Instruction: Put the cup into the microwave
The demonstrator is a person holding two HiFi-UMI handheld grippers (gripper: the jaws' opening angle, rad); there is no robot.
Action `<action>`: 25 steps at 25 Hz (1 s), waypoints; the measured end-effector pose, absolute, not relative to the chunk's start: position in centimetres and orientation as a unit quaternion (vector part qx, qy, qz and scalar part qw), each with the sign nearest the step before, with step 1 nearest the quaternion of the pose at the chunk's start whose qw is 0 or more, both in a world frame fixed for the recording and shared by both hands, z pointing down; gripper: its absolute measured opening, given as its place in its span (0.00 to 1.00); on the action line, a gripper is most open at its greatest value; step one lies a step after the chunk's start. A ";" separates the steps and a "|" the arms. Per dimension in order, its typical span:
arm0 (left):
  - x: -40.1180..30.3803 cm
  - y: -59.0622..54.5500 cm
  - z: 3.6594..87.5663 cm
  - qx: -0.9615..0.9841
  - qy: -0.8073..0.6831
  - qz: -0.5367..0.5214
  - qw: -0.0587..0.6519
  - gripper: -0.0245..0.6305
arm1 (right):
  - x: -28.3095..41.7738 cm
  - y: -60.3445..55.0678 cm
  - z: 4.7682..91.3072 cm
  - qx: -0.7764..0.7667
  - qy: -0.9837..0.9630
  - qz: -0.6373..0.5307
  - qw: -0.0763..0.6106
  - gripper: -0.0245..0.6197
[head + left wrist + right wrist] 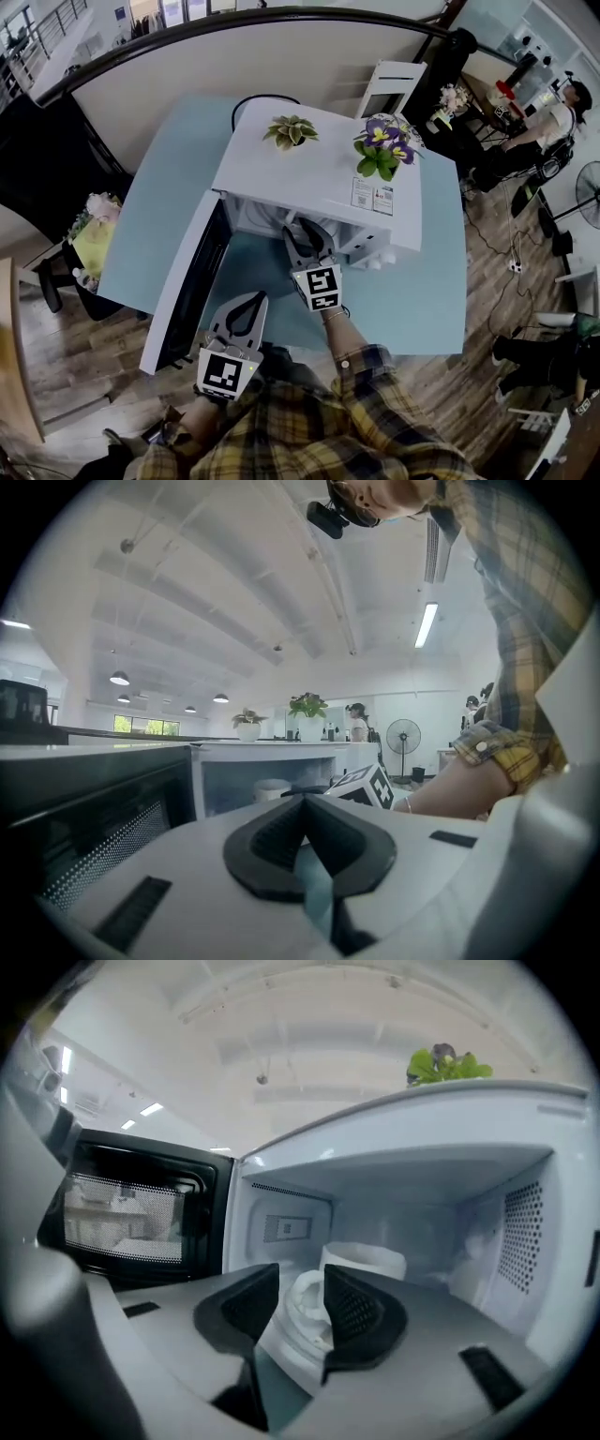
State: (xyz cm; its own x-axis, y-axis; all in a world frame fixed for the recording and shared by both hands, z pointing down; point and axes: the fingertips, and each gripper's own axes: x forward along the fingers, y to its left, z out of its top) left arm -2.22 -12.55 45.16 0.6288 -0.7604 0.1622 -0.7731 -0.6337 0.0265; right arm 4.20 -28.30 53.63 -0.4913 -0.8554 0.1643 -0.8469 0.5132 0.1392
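The cup (364,1262) stands upright on the floor of the microwave (422,1180), about mid-way across the cavity and a little back from the opening. It is plain white and matt, short and wide, with a straight wall and an even round rim. Its thick looped handle (305,1305) sticks out toward the near side, facing the opening. What is in the cup cannot be made out.

The right gripper (300,1281) reaches into the cavity from the near side. Its jaws stand wide apart, one on each side of the handle. The left pad is clear of the handle and the right pad lies just beside it, so nothing is clamped.

The left gripper (302,803) is held nearer and to the left, outside the microwave and close to the free edge of the door (187,286). Its jaws are pressed together at the tips with nothing between them.

The door swings fully open to the left, and its dark window with a dotted mesh faces the cavity. The microwave is white and sits on a light blue table (417,300). On its top stand a small green potted plant (291,131) at the far left and a purple-flowered plant (382,148) to the right. The plaid sleeve (375,370) of the person runs to the right gripper.
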 end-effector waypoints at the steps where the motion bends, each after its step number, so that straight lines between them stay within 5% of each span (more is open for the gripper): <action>1: -2.2 -12.6 44.9 0.901 -0.426 0.066 0.046 0.02 | 4.3 -27.8 53.2 0.490 -0.865 -0.023 0.105 0.24; 25: -1.5 -12.9 38.3 0.912 -0.409 0.018 0.011 0.02 | 12.6 -13.7 40.1 0.486 -0.871 0.007 0.068 0.23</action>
